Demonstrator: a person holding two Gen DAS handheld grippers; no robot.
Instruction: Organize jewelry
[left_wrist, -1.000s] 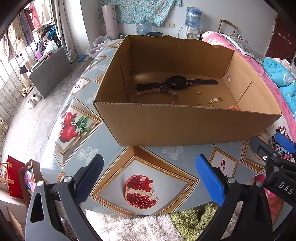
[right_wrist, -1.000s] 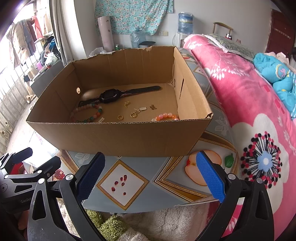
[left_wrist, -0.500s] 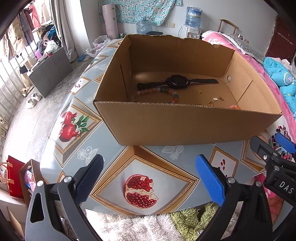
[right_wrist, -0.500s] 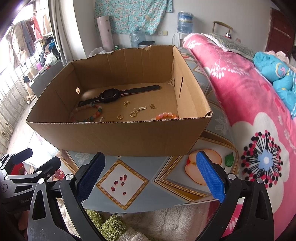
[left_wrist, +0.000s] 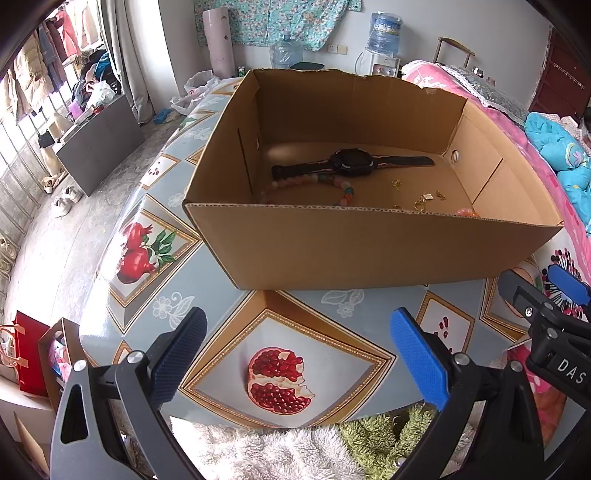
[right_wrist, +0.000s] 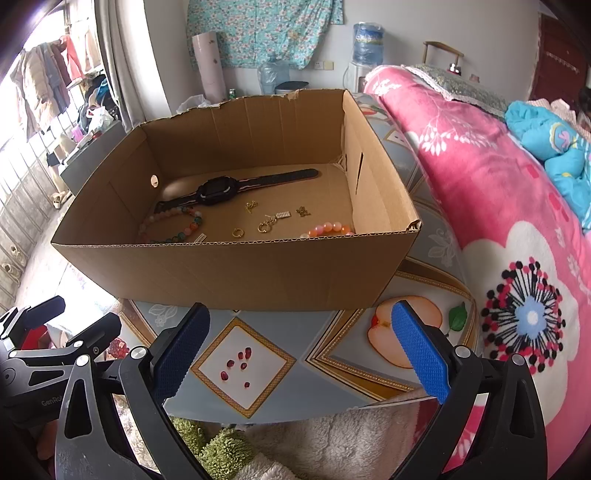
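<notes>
Your left gripper hangs over the near edge of the table, jaws spread wide and holding nothing; below it lies the pomegranate picture on the tablecloth. Your right gripper sits the same way, wide open and empty, just in front of the cardboard box. Each gripper shows at the edge of the other's view, side by side and apart.

Beyond the box's near wall, the jewelry lies on its floor: an orange bead bracelet nearest on the right, a multicoloured bead bracelet on the left, and a gold ring and small gold pieces between them. Farther back rests a black watch, strap stretched flat. A pink bedspread lies to your right.
</notes>
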